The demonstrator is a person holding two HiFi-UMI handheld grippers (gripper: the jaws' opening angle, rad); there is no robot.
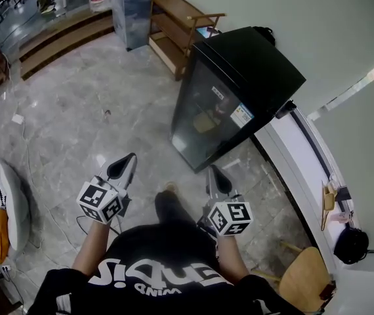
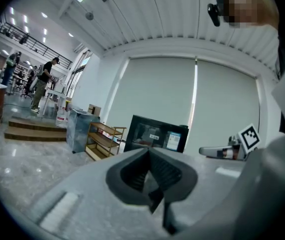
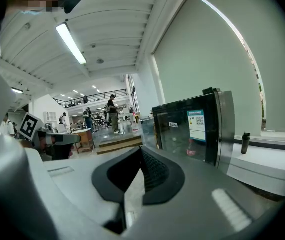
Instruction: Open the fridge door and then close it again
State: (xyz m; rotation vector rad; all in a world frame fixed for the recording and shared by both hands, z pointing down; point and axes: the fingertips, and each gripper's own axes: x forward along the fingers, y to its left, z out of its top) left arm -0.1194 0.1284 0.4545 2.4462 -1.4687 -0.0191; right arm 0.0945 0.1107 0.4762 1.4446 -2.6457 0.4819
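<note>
A small black fridge with a glass door stands on the marble floor by the wall, and its door is shut. Both grippers are held in front of the person's body, a step short of the fridge, pointing at it. The left gripper is shut with nothing in it, and so is the right gripper. In the left gripper view the fridge lies straight past the closed jaws, with the right gripper beside. In the right gripper view the fridge stands just right of the closed jaws.
A wooden shelf rack and a grey bin stand behind the fridge. Steps rise at the far left. A white ledge runs along the right wall, with a dark bottle on it. A wooden chair is at the lower right.
</note>
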